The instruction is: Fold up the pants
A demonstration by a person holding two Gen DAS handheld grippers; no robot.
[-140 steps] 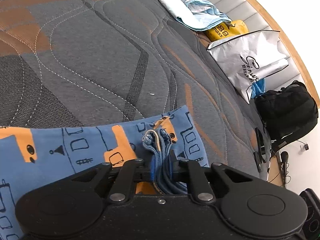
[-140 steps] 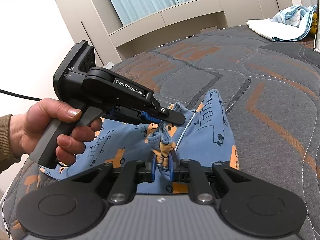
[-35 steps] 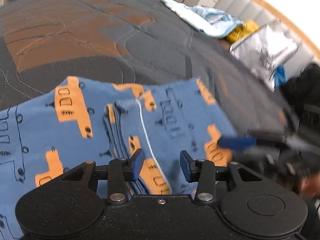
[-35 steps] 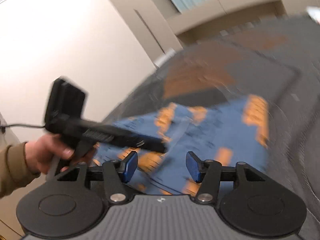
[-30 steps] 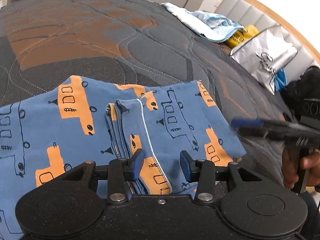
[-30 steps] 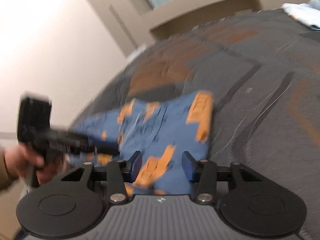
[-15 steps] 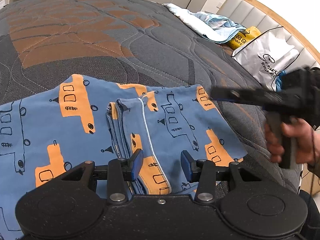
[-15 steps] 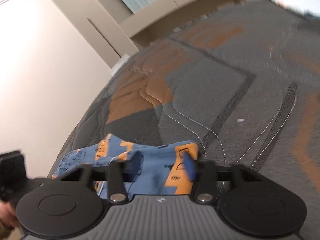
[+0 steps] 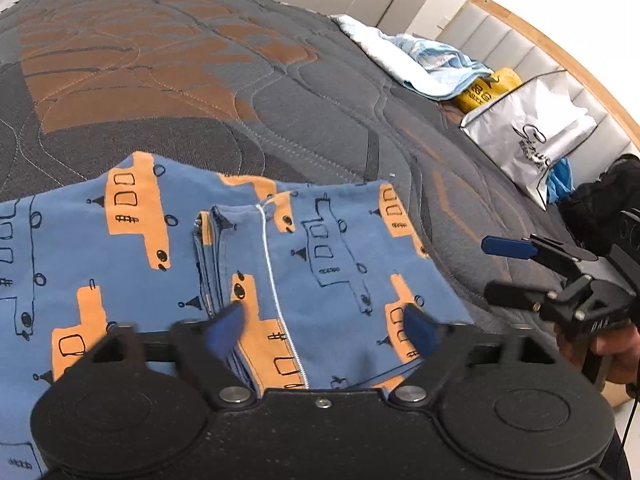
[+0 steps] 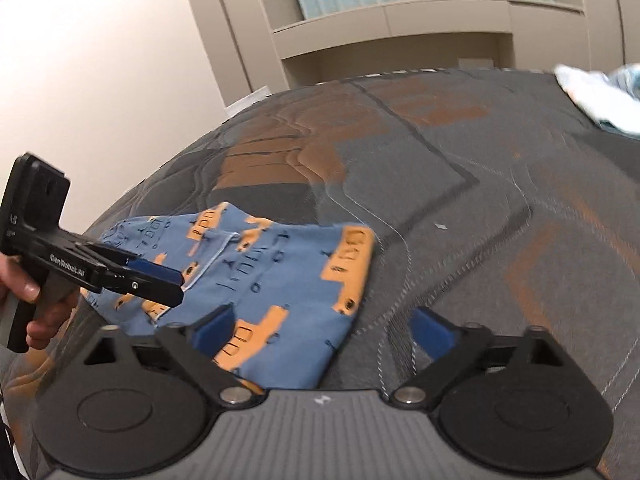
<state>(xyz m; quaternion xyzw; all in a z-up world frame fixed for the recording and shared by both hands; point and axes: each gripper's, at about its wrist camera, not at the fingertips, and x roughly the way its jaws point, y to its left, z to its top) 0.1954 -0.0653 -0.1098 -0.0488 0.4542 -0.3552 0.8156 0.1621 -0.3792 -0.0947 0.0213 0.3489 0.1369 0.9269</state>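
The blue pants (image 9: 168,256) with orange vehicle prints lie folded flat on the bed (image 9: 200,92). Both the left tool (image 9: 324,328) and the right tool (image 10: 322,326) are opening wide, gripping nothing.

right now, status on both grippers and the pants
Left gripper opening, nothing gripped. Right gripper opening, nothing gripped. Pants folded, lying flat on the bed. Nothing in the way.

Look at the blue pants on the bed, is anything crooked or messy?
A little. The blue pants lie flat on the quilted mattress, but the top folded layer sits askew, its layered edges fanning out near the white seam. Nothing looks torn or spilled.
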